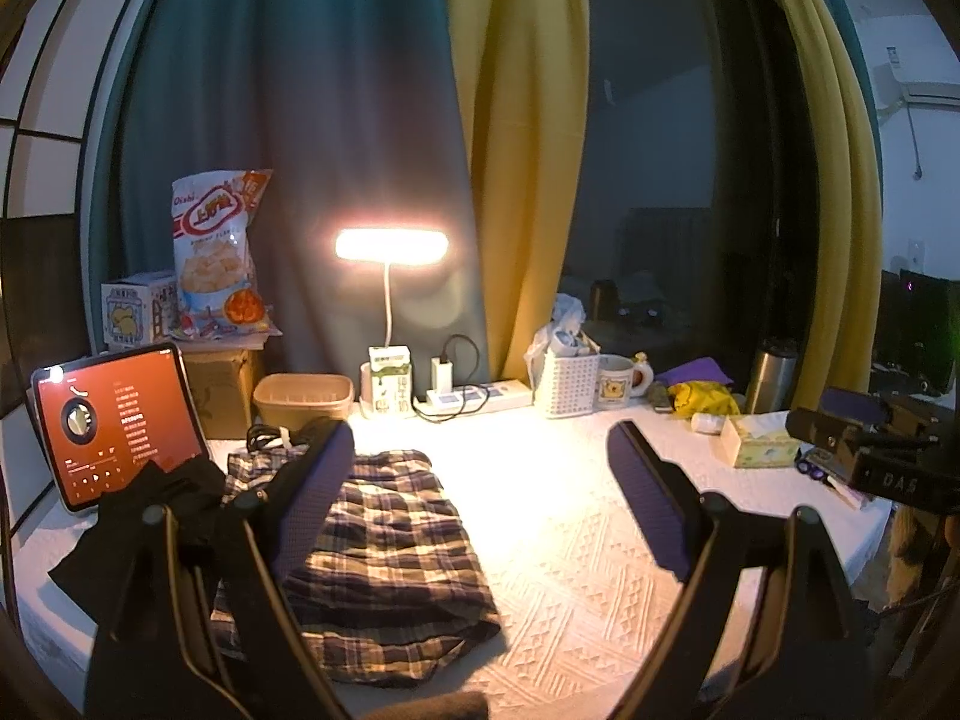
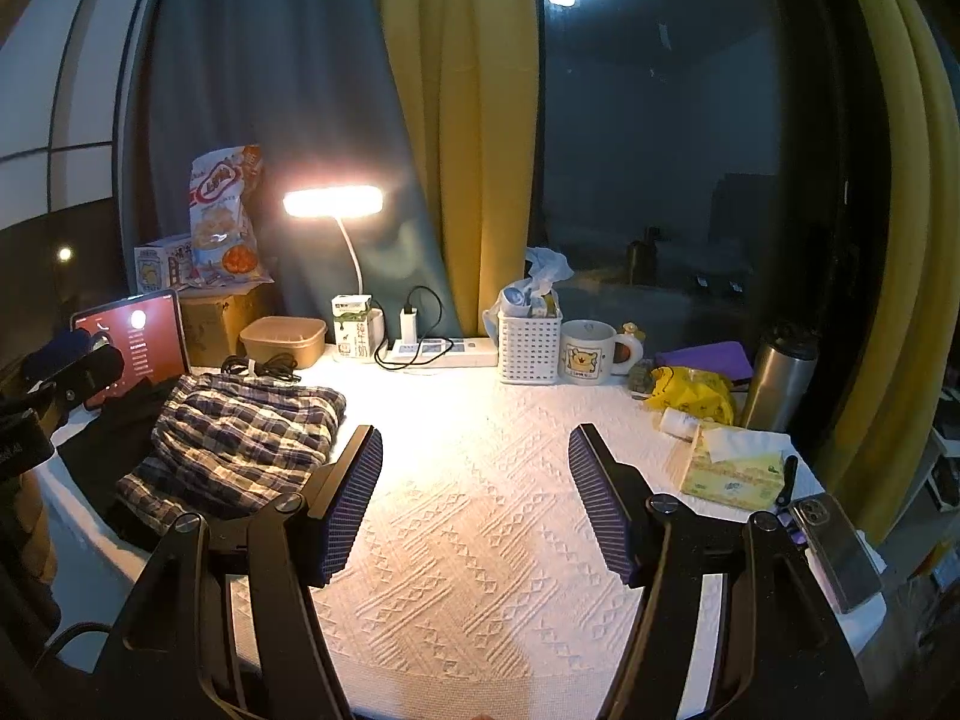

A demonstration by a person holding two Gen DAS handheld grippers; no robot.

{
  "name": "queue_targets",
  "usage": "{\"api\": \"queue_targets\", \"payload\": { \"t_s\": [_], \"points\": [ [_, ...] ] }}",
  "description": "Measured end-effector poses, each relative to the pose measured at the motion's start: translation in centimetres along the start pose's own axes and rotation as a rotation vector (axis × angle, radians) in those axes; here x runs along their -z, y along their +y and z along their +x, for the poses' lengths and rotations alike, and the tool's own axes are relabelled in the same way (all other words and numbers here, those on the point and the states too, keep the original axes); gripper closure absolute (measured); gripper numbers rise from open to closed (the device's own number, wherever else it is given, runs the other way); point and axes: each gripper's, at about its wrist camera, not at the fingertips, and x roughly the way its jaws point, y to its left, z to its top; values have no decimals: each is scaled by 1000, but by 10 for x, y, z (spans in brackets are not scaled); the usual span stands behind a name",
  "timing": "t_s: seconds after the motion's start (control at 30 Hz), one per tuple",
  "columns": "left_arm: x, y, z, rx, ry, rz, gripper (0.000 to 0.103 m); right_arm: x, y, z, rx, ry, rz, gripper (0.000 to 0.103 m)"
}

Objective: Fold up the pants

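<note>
Room was dim; a lit desk lamp (image 1: 391,247) (image 2: 333,202) supplied nearly all the light and bloomed to a blown-out white bar with a warm halo in both views. The white tablecloth (image 1: 558,540) (image 2: 480,528) below it glowed brightly, falling off into shadow toward the edges. Strong fisheye bending and dark vignetting at the corners (curtains curved). Window glass (image 2: 660,150) carried a small reflected light spot.
</note>
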Motion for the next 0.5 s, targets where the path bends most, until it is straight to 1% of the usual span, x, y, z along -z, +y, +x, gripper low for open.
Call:
{"api": "queue_targets", "payload": {
  "t_s": [0.37, 0.5],
  "points": [
    [0, -3, 0, -3, 0, -1, 16, 0, 0, 0, 0, 2, 0, 35],
    [0, -1, 0, 9, 2, 3, 16, 0, 0, 0, 0, 2, 1, 35]
  ]
}}
